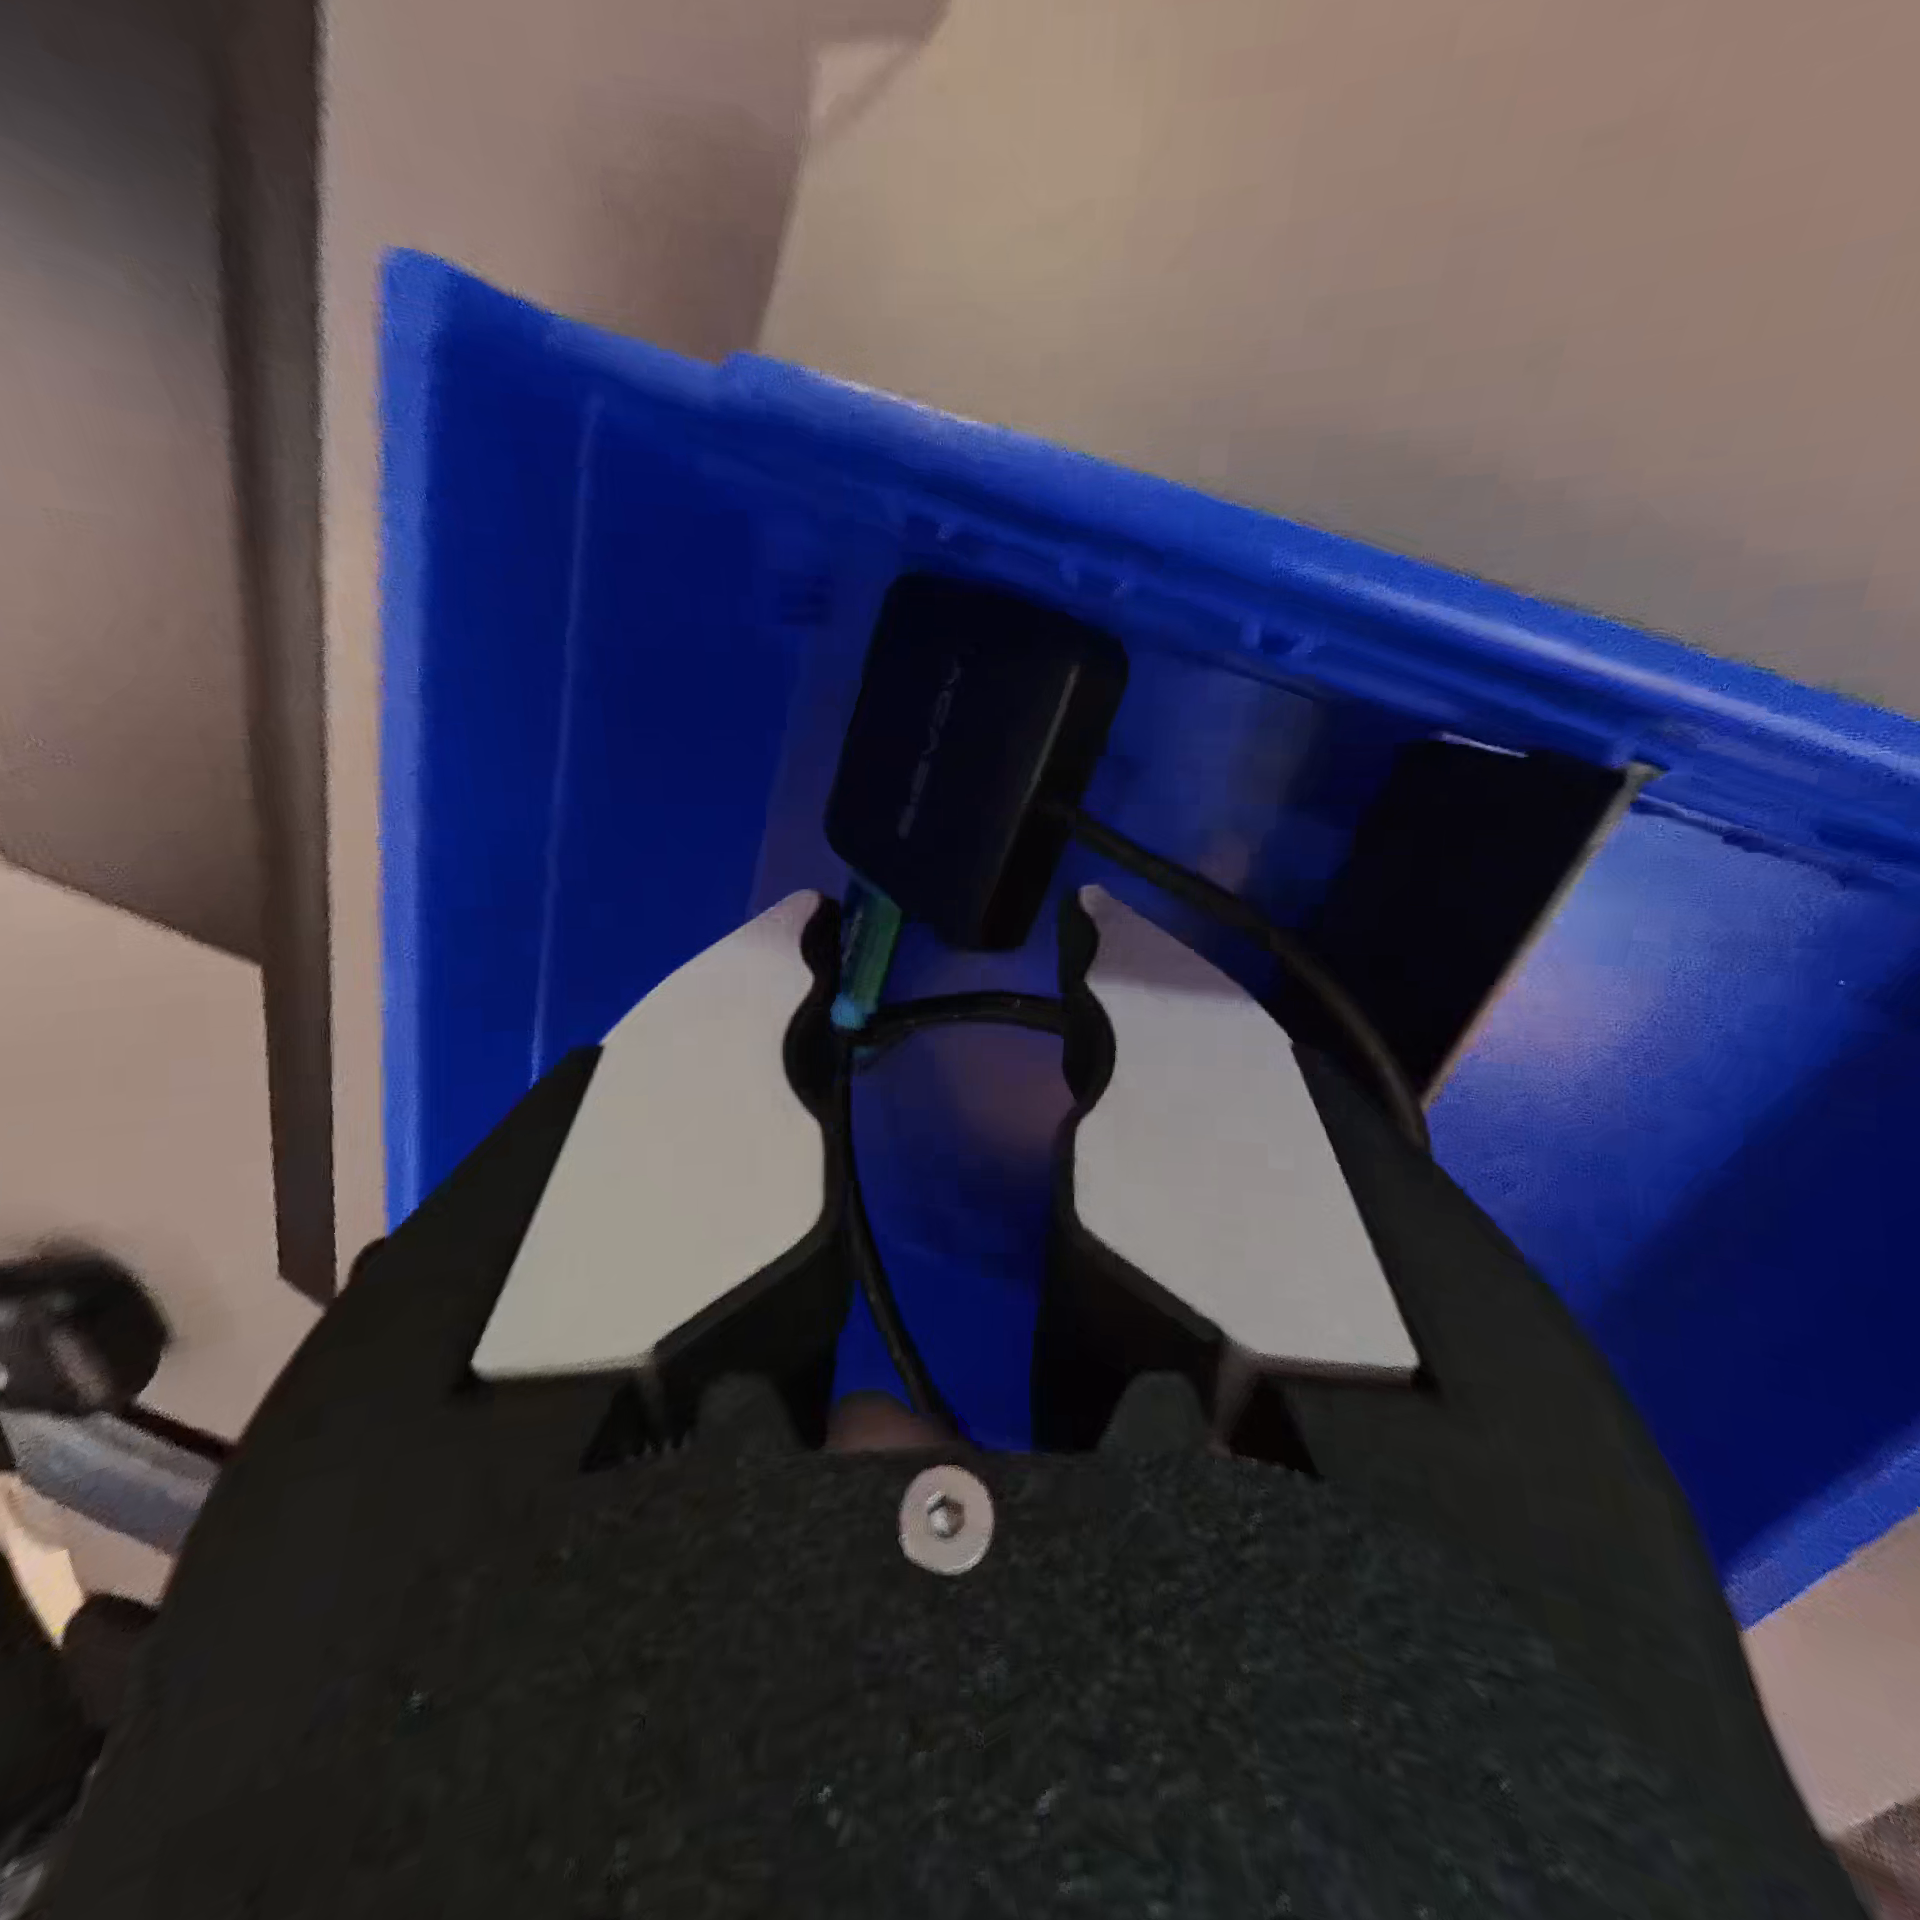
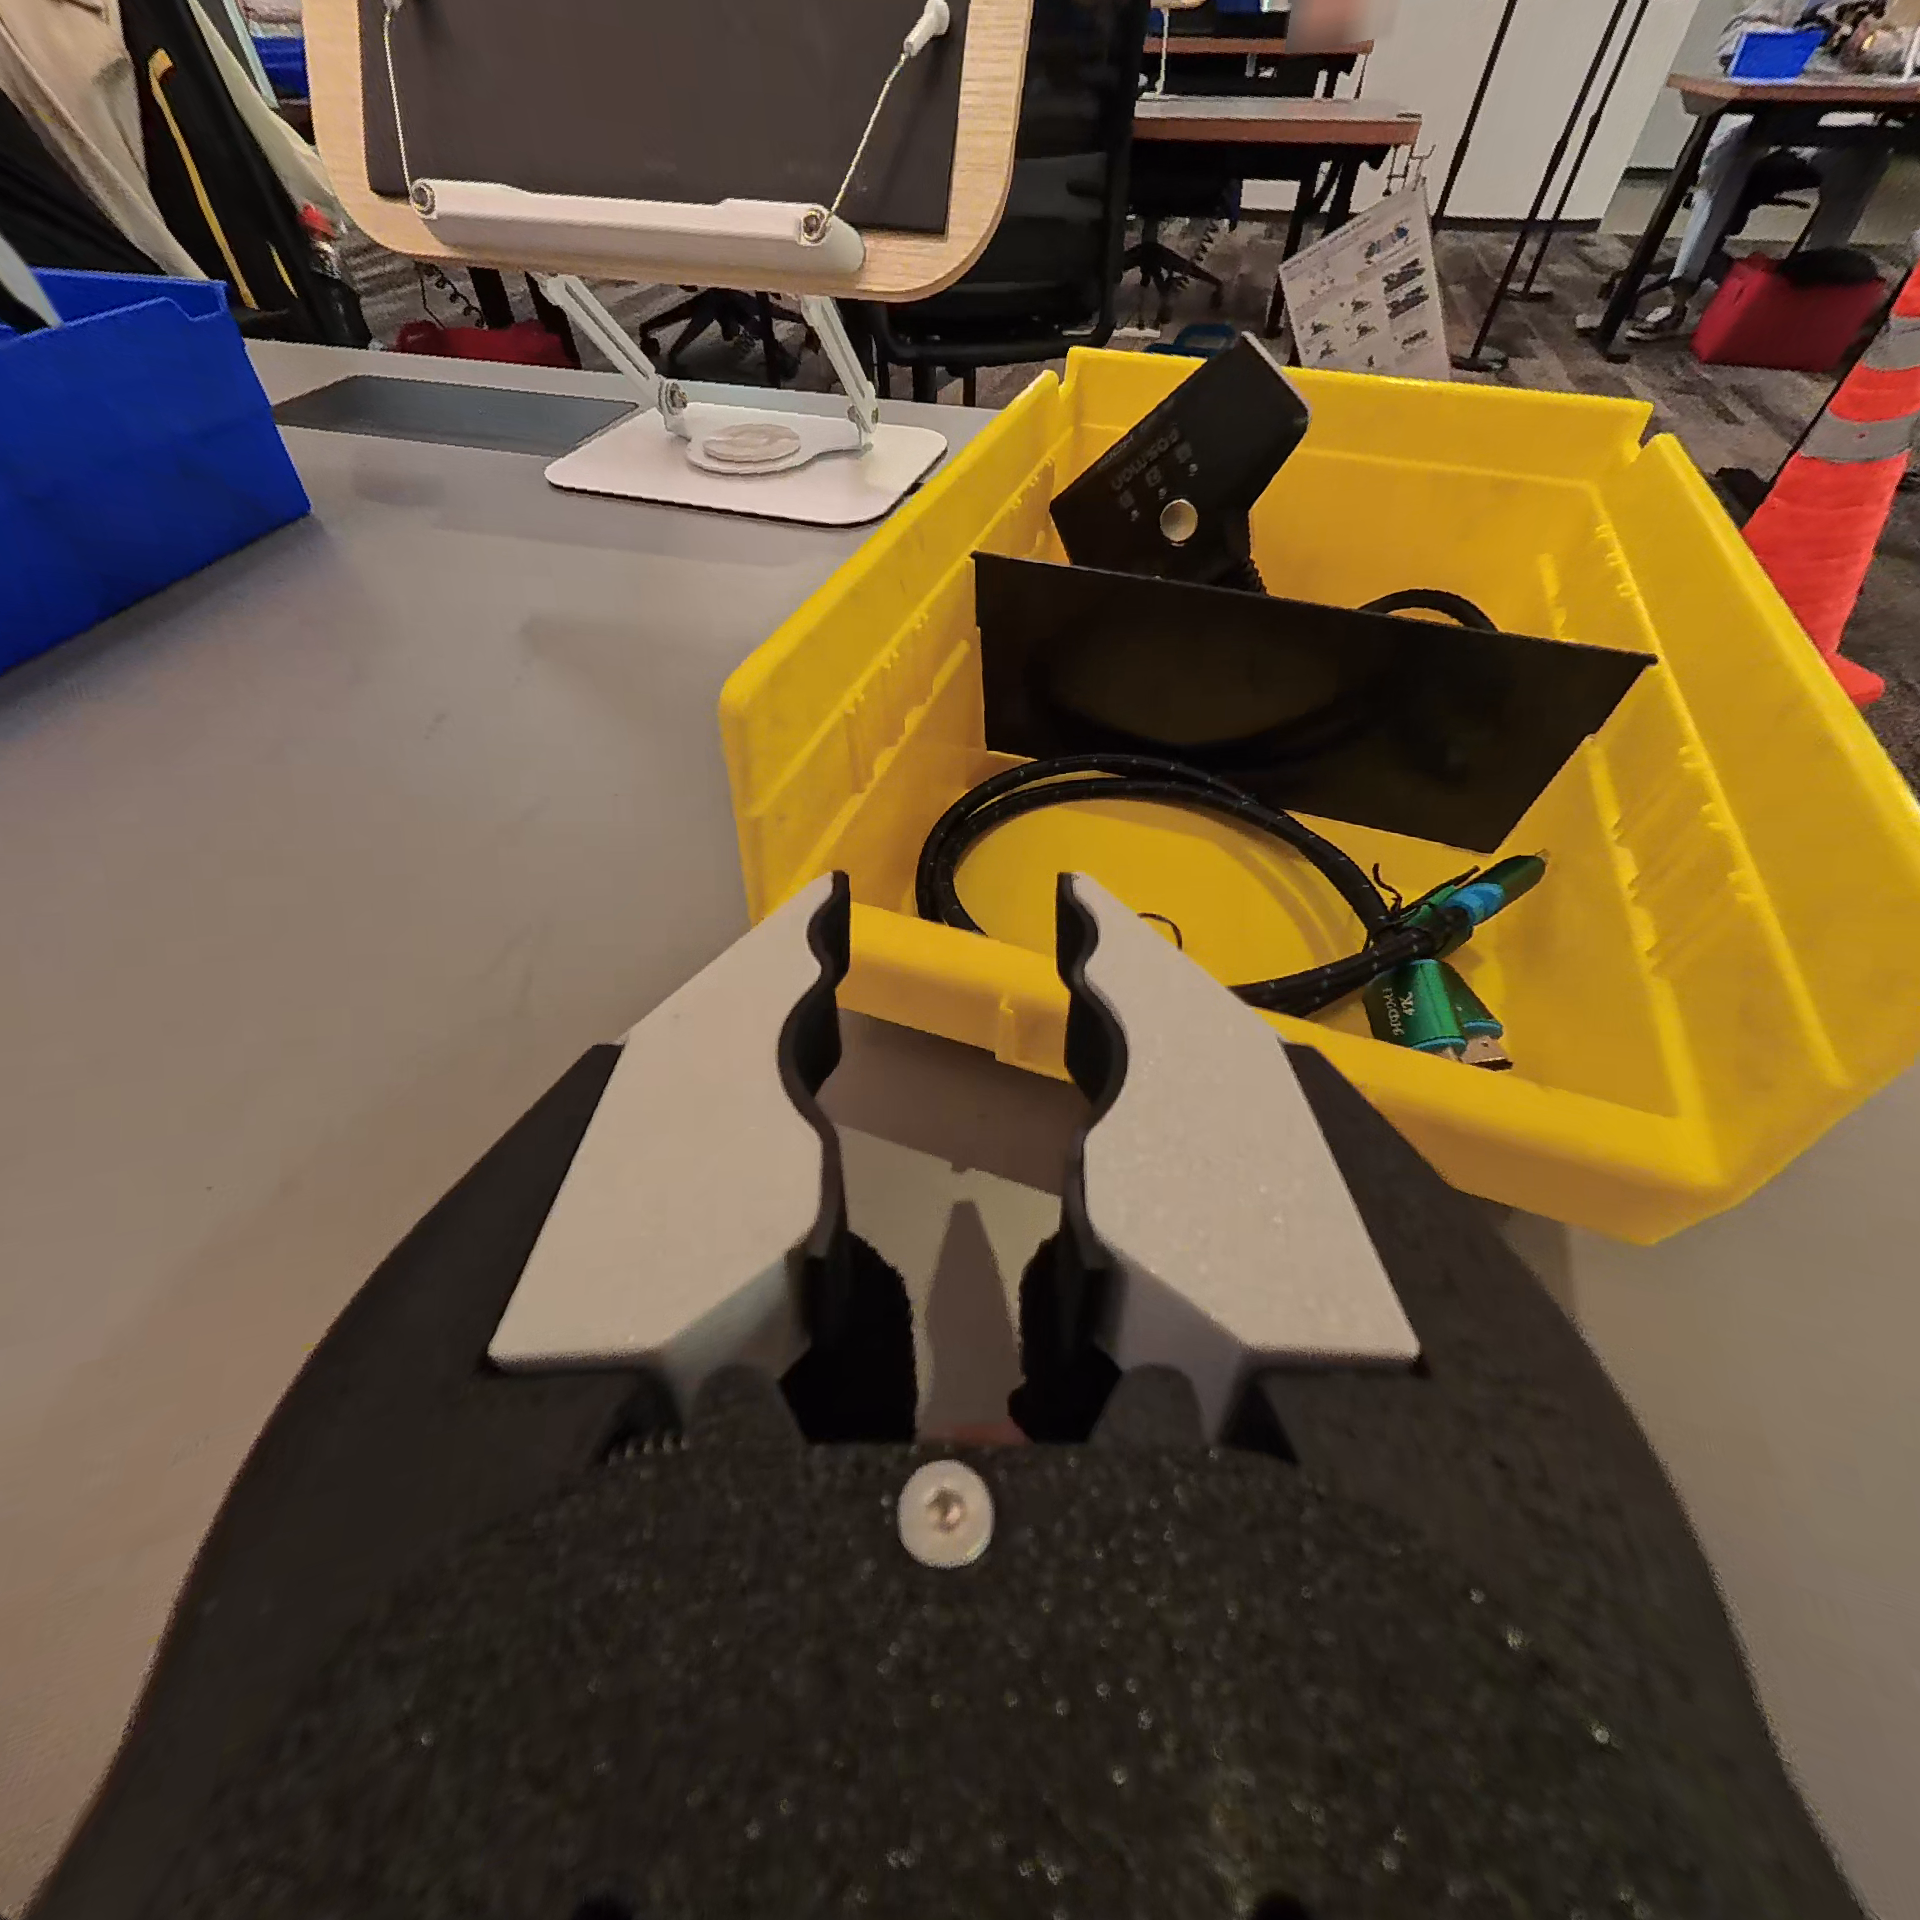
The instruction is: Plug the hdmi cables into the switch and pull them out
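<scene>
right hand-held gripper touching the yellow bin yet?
Apart. The right wrist view shows the right hand-held gripper open and empty, its fingertips short of the yellow bin, with grey table visible between its fingers.

A: Left wrist view? 
B: Looks forward along the left hand-held gripper [image 1: 940, 914], tilted, very near, into the blue bin [image 1: 644, 727]. Blurry.
A: Right? 
B: Above the table [image 2: 416, 779], low angle, along the right hand-held gripper [image 2: 951, 904], close to the yellow bin [image 2: 1766, 935], room behind.
A: Overlap? 
B: Blue bin [image 2: 125, 447] at the right view's left edge, probably the same one.
</scene>
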`<state>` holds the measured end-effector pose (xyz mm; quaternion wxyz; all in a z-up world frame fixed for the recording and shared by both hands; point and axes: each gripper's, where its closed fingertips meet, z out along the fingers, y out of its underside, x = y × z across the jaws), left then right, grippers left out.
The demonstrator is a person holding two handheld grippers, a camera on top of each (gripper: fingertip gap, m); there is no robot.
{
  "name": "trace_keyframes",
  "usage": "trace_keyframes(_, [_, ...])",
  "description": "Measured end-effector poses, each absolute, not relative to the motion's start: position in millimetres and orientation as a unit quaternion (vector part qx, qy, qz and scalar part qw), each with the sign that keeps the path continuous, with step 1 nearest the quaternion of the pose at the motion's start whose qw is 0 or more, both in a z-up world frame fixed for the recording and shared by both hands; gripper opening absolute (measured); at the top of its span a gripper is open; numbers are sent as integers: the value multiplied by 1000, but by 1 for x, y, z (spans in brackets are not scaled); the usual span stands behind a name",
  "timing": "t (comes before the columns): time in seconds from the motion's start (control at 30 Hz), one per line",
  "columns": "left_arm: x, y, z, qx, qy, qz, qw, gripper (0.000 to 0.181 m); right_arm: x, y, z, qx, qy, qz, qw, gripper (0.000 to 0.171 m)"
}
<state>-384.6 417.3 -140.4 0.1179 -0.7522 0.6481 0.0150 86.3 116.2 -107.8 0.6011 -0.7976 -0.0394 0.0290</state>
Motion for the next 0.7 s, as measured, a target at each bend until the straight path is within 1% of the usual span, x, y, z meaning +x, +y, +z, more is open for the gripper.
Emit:
trace_keyframes(0.07, [-385,416,-158,-733,673,28,96,40,87,115,-109,-799,-39,27,600,39])
trace_keyframes(0.13, [-391,424,-172,-707,697,79,90,32,88,114,-109,-799,-40,23,600,39])
trace_keyframes(0.27, [-389,442,-165,-660,720,154,149,17,90,114,-109,-799,-37,22,600,39])
trace_keyframes(0.33, [-388,445,-151,-659,707,160,201,16,90,113,-108,-797,-36,24,603,39])
trace_keyframes(0.43, [-386,440,-108,-665,671,143,296,16,89,112,-105,-793,-37,25,607,39])
trace_keyframes(0.6, [-365,393,5,-633,611,98,466,15,73,111,-94,-776,-63,39,626,39])
trace_keyframes(0.67, [-351,362,49,-593,598,121,525,15,57,109,-87,-768,-84,53,633,38])
trace_keyframes(0.7, [-344,346,65,-568,598,157,544,14,44,107,-83,-766,-99,76,630,38])
